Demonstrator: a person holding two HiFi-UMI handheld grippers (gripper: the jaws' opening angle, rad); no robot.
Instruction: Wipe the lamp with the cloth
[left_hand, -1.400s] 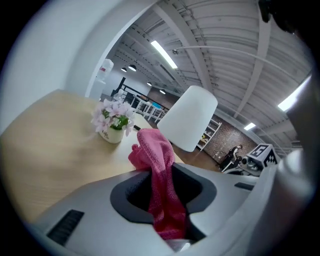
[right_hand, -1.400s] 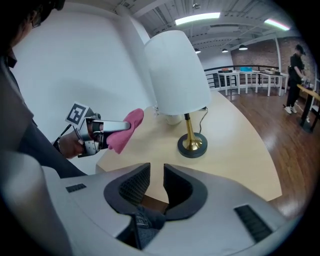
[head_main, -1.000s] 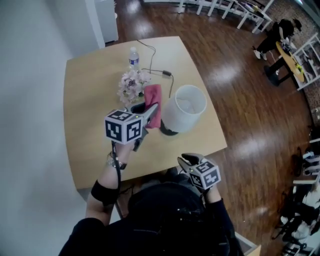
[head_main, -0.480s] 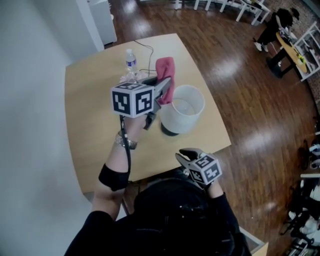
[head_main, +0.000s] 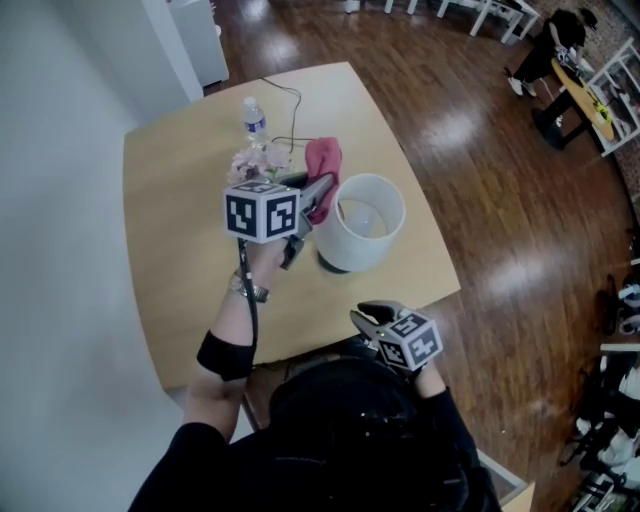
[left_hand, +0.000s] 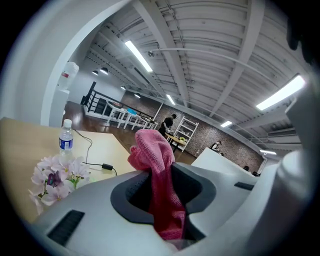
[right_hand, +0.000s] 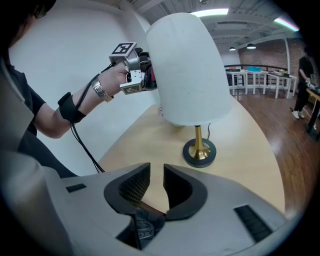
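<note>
Left gripper (head_main: 320, 191): fingers grip the cloth (head_main: 323, 160), just left of the lamp (head_main: 352, 243).
Right gripper (right_hand: 156, 181): fingers slightly apart, empty.

A pale wooden bench (head_main: 180, 300) carries a lamp (head_main: 362, 222) toward its right side. Farther back stand a bottle (head_main: 254, 117) and flowers (head_main: 255, 163), with a black cord (left_hand: 106, 166) lying beside them.

You see even light from ceiling strips (left_hand: 137, 55), glare on the wood floor (head_main: 450, 135), and fisheye-bent, dark-cornered gripper views.
</note>
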